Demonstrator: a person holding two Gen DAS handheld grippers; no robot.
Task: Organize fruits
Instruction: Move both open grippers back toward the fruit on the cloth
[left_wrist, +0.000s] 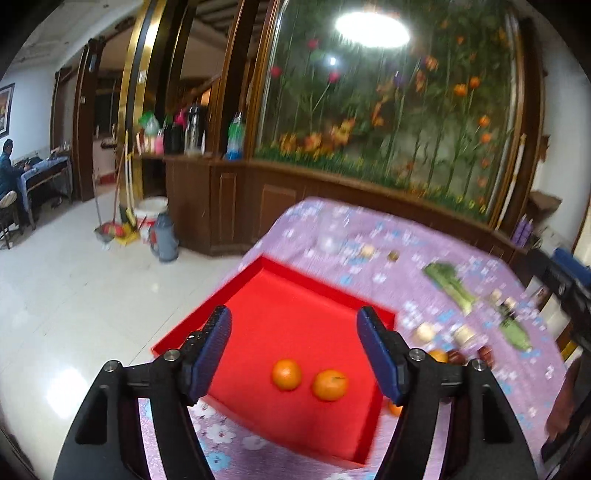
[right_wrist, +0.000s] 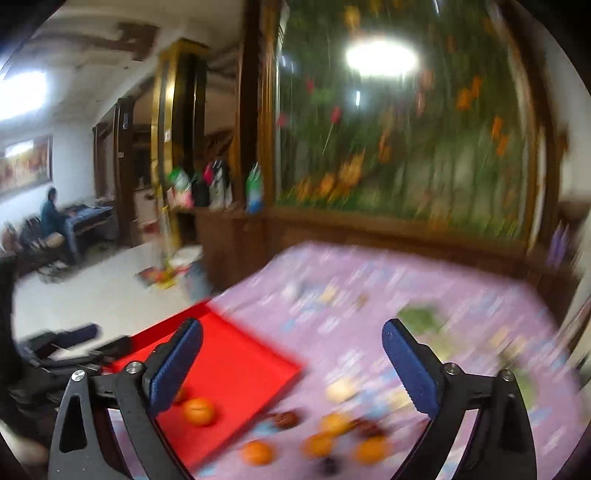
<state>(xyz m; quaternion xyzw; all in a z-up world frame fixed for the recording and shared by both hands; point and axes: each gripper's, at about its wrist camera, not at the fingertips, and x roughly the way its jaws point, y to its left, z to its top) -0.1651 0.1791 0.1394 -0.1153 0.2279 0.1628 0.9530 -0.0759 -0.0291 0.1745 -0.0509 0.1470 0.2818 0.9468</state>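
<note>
A red tray (left_wrist: 295, 295) lies on the purple flowered tablecloth (left_wrist: 369, 236). Two oranges (left_wrist: 286, 374) (left_wrist: 330, 384) rest in it. My left gripper (left_wrist: 293, 350) is open and empty above the tray, with the oranges between its fingers in view. In the blurred right wrist view, my right gripper (right_wrist: 291, 365) is open and empty above the cloth, right of the tray (right_wrist: 240, 369). One orange (right_wrist: 198, 411) shows in the tray. Several loose oranges (right_wrist: 258, 452) (right_wrist: 371, 450) lie on the cloth below the gripper.
Leafy greens (left_wrist: 448, 284), a green bottle (left_wrist: 511, 325), dark red fruits (left_wrist: 485, 354) and pale round items (left_wrist: 424, 332) lie on the cloth to the right. The table's left edge drops to a white tiled floor. A wooden cabinet stands behind.
</note>
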